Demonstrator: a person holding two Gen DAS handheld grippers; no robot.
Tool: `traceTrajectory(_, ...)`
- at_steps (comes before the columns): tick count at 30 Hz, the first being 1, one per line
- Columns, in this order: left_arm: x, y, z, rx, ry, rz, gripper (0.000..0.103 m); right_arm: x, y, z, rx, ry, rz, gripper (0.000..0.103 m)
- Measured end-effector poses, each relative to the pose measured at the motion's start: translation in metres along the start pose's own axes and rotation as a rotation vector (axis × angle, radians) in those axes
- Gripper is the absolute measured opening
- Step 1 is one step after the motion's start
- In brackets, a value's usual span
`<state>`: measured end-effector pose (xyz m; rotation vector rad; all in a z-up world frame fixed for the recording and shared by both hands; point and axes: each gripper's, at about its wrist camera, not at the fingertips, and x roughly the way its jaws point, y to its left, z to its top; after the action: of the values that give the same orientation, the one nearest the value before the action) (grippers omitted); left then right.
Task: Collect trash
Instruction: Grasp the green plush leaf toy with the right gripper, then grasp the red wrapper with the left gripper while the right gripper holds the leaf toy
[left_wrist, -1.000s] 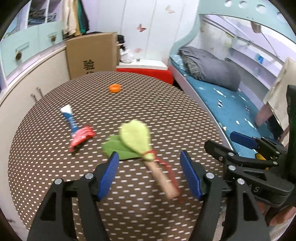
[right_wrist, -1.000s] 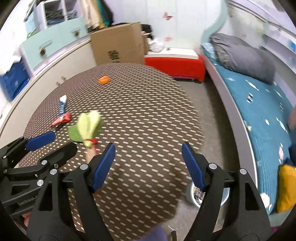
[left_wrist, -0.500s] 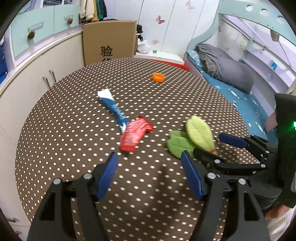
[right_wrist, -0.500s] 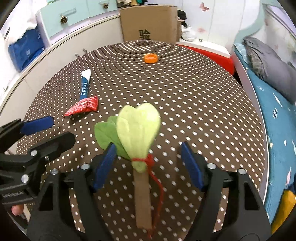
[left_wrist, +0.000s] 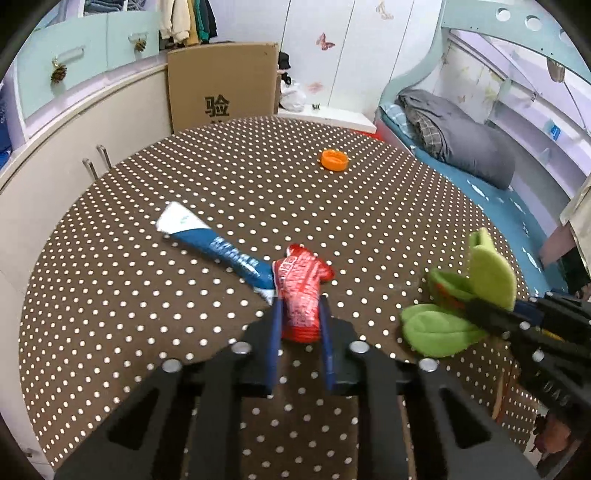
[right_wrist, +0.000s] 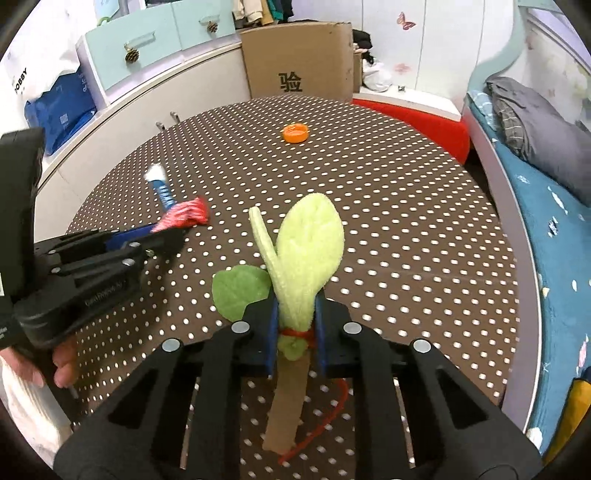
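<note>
The left gripper (left_wrist: 300, 325) has clamped its blue pads on the near end of a crumpled red wrapper (left_wrist: 302, 286), which lies on a round table (left_wrist: 147, 295) under a brown cloth with white dots. The wrapper's far end touches or overlaps the tip of a blue-and-white tube (left_wrist: 212, 243) lying flat on the cloth and angled away to the left.

The right gripper (right_wrist: 295, 328) is closing on a felt leaf sprig (right_wrist: 308, 258), with the sprig's base between its pads just where a red string (right_wrist: 299, 333) binds it. The pale green leaves stand up ahead of the pads; a darker green leaf (right_wrist: 240, 293) spreads low to the left. A tan stem (right_wrist: 286, 406) runs back beneath the gripper, with the loose string trailing over the cloth beside it.

From the left wrist, the right gripper and its sprig appear at the table's right edge, well apart from the wrapper. From the right wrist, the left gripper shows at the left edge, with a hand (right_wrist: 55, 363) gripping its handle.

An orange bottle cap (left_wrist: 334, 160) sits alone on the far side of the table. Beyond the table stand a cardboard box (left_wrist: 221, 85) against pale cabinets (left_wrist: 74, 122), and to the right a bed (left_wrist: 491, 192) with a grey pillow.
</note>
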<state>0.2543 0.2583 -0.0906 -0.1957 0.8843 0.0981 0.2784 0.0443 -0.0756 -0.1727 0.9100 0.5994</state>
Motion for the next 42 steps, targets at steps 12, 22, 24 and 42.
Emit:
traceTrajectory(12, -0.042, -0.006, -0.053, -0.002, 0.044, -0.039, 0.011, -0.021, -0.015, -0.025, 0.020, 0.045, 0.073, 0.015)
traceTrajectory(22, -0.029, -0.006, -0.045, -0.020, 0.016, 0.017, 0.042, 0.001, -0.003, -0.034, -0.053, 0.017, -0.059, 0.063)
traceTrajectory(24, -0.024, -0.008, -0.040, -0.006, 0.009, 0.030, 0.024, 0.001, 0.000, -0.034, -0.071, 0.013, -0.043, 0.035)
traceTrajectory(42, -0.020, -0.084, -0.034, 0.106, 0.008, -0.050, 0.013, -0.054, -0.065, -0.041, 0.104, -0.058, -0.011, 0.013)
